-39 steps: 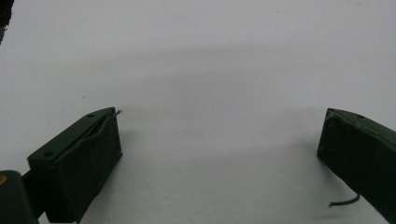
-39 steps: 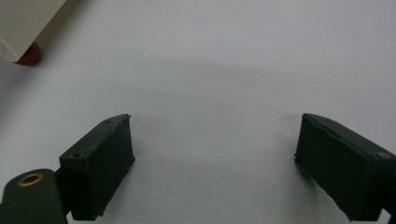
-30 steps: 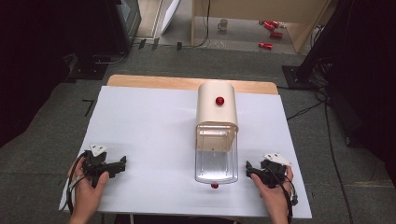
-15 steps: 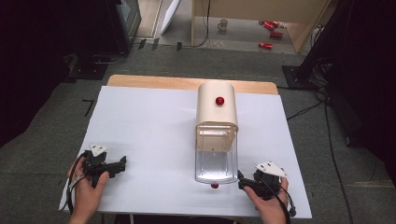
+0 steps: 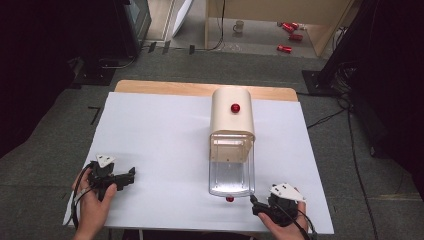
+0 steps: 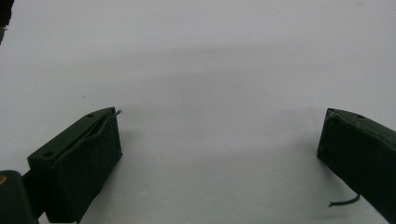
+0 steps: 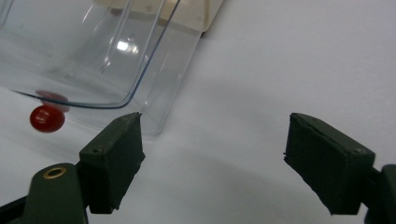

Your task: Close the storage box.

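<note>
A cream-and-clear container (image 5: 231,145) is seen lying on its side on the white table (image 5: 160,140), its transparent drawer (image 7: 88,51) drawn toward the near edge with a red knob (image 7: 46,118) at its front. The right gripper (image 5: 257,207) is held just beside the drawer's near right corner; its 2 jaws have just been closing slightly yet are kept wide apart, with nothing between them. The left gripper (image 5: 131,175) is rested well apart at the table's left, jaws spread over bare surface, nothing held.
</note>
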